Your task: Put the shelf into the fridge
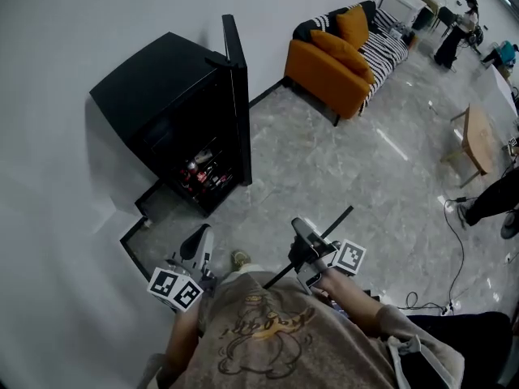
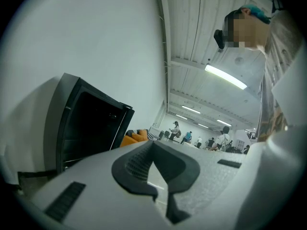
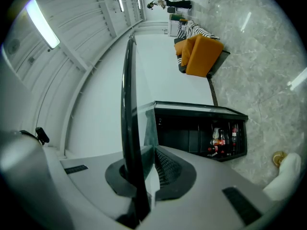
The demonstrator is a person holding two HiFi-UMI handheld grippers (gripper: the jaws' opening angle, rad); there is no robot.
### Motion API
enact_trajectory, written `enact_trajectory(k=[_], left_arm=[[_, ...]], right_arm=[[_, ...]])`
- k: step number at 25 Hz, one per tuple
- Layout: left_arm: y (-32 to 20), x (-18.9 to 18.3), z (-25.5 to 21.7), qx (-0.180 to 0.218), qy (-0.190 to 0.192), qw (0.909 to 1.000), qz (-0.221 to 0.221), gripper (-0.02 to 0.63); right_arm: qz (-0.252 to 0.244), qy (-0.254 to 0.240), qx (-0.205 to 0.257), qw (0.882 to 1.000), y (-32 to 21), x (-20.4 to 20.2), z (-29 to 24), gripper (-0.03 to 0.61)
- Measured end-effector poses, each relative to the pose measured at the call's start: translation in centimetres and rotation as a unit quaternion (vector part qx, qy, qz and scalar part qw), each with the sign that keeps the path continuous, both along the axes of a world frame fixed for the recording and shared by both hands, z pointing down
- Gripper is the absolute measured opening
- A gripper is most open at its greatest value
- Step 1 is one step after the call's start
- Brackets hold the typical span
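1. My right gripper (image 3: 144, 171) pinches the shelf (image 3: 128, 128) tight by its edge, near me.
2. My left gripper (image 2: 153, 164) has its fingers closed together on nothing.
3. The fridge (image 1: 162, 96) stands far off on the left. Its door (image 1: 237, 96) is open and there are bottles (image 1: 203, 171) inside.
4. The shelf is not in yet. I think I have to carry it over and slide it in.

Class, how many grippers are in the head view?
2: the left gripper at lower left, shut and empty; the right gripper at lower centre, clamped on the shelf. None seems hidden.
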State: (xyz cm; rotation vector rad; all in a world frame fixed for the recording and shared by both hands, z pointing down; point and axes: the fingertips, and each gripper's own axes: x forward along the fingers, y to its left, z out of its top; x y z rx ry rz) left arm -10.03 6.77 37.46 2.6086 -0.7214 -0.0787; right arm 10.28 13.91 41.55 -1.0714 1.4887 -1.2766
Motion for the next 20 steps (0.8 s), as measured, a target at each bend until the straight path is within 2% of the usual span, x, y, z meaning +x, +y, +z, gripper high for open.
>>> enact_trajectory(k=[14,20], left_arm=[[-8.8,-1.1,1.1,-0.005,0.002,0.9997,0.023,0.005],[-10.1,-1.3,1.4,-0.01,0.002,0.9996,0.025,0.005]], right_arm=[[0.016,0.0,-0.008,1.0,-9.6,-1.6,1.6,0.029],[0.016,-0.003,-0.005,1.0,-11.7,-2.3,2.3,0.029]])
